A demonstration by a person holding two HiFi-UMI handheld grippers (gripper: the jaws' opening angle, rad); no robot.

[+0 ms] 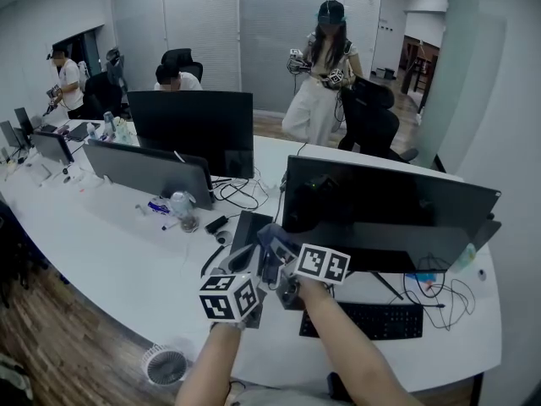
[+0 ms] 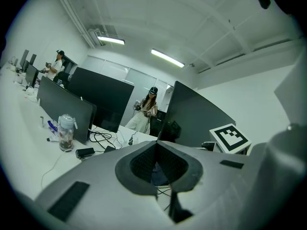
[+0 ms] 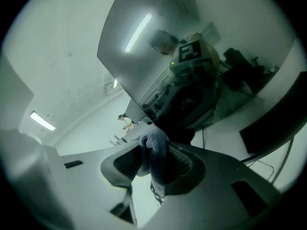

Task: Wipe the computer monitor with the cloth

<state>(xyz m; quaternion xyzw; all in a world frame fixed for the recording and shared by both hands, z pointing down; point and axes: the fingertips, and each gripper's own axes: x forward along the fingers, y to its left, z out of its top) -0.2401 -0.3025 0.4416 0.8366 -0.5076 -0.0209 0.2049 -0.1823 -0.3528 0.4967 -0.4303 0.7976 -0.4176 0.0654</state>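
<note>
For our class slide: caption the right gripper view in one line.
Right gripper clamps a grey cloth, facing the dark monitor that mirrors it.

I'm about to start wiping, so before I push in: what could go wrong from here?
The cloth is only a small bunch in the right gripper, so bare jaw tips might scrape the monitor. Pushing hard at its lower left corner may rock the screen.

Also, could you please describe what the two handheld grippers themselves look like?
The left gripper and right gripper each have a pale grey moulded body, dark textured pads lining the jaws, and a white cube with black square markers. No sleeves are visible.
</note>
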